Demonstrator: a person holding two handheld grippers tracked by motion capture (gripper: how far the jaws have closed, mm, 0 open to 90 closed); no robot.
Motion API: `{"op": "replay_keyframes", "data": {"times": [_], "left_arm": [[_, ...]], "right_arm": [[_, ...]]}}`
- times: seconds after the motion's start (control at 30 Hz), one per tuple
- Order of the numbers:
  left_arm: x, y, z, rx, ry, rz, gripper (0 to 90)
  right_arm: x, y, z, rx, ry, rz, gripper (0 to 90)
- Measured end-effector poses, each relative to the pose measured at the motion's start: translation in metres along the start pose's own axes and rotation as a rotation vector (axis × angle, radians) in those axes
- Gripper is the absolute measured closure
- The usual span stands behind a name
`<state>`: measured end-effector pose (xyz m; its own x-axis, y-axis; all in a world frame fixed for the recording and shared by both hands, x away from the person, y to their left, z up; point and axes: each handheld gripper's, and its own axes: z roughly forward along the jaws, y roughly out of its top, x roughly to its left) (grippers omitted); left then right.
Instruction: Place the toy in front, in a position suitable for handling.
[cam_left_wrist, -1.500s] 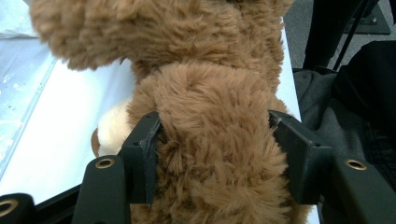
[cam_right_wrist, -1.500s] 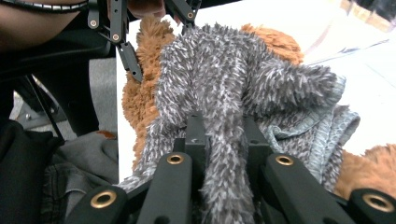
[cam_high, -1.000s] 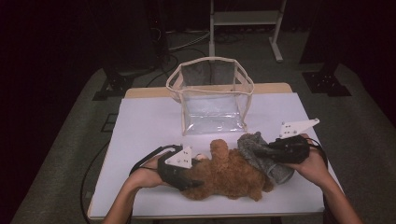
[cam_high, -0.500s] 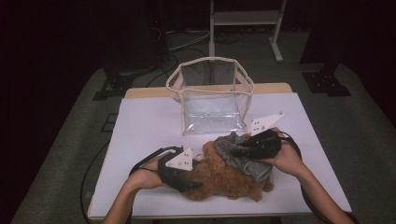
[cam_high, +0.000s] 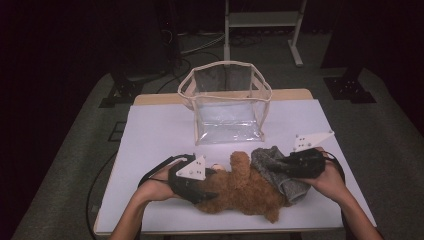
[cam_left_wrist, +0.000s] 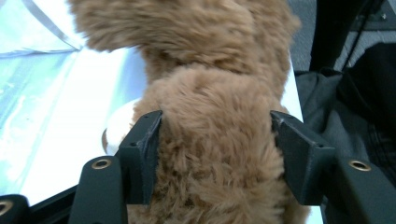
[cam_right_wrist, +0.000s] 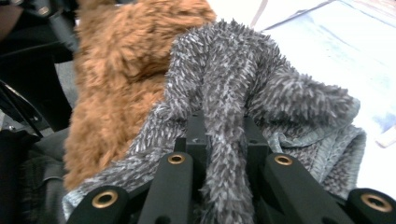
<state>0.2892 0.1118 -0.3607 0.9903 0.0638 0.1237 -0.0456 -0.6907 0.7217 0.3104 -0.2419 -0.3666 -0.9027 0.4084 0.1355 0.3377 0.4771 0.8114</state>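
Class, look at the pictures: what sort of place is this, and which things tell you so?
Probably a recording studio or lab, not a home: a white-topped table stands alone amid dark surroundings, cables trail across the floor, and a metal stand sits behind.

Dim recording studio or lab, black surrounds on every side, white tabletop (cam_high: 160, 130) lit alone, grey carpet floor (cam_high: 380, 125), metal stand legs (cam_high: 295, 40) behind, cables (cam_high: 200, 42) trailing across the floor

The brown teddy bear (cam_high: 247, 187) is soft, fluffy plush. The grey cloth (cam_high: 280, 172) is shaggy and fuzzy, knitted underneath. The bag (cam_high: 227, 107) is clear, shiny plastic with cream cloth edges. The bench (cam_high: 160, 130) looks smooth and matt white. Each hand-held gripper has dull black plastic jaws.
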Motion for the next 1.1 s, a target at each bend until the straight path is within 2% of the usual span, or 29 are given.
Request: {"op": "replay_keyframes", "data": {"times": [0.17,0.27,0.47,0.6,0.7,0.83,0.93,1.1], "left_arm": [[-0.003,0.002,0.002,0.003,-0.014,0.015,38.1],[-0.005,0.001,0.004,0.013,-0.027,0.025,41.6],[-0.008,-0.003,0.004,0.028,-0.036,0.043,42.5],[-0.007,-0.004,0.004,0.026,-0.044,0.045,42.4],[-0.007,-0.003,0.005,0.026,-0.044,0.040,42.0],[-0.006,-0.004,0.006,0.023,-0.041,0.033,41.0],[-0.004,-0.004,0.006,0.017,-0.034,0.014,40.5],[-0.002,-0.004,0.007,0.009,-0.025,-0.002,40.3]], "right_arm": [[0.015,-0.009,-0.008,-0.024,0.014,-0.006,77.8],[0.016,-0.008,-0.012,-0.027,0.011,-0.013,77.6],[-0.004,0.007,-0.014,-0.019,-0.024,-0.010,77.3],[-0.022,0.007,-0.015,-0.005,-0.059,0.025,77.0],[-0.029,0.005,-0.015,-0.006,-0.060,0.054,77.0],[-0.022,0.008,-0.012,-0.005,-0.056,0.034,77.0],[-0.016,0.009,-0.012,-0.017,-0.048,0.020,76.9],[-0.003,0.005,-0.014,-0.032,-0.028,0.004,77.0]]}}
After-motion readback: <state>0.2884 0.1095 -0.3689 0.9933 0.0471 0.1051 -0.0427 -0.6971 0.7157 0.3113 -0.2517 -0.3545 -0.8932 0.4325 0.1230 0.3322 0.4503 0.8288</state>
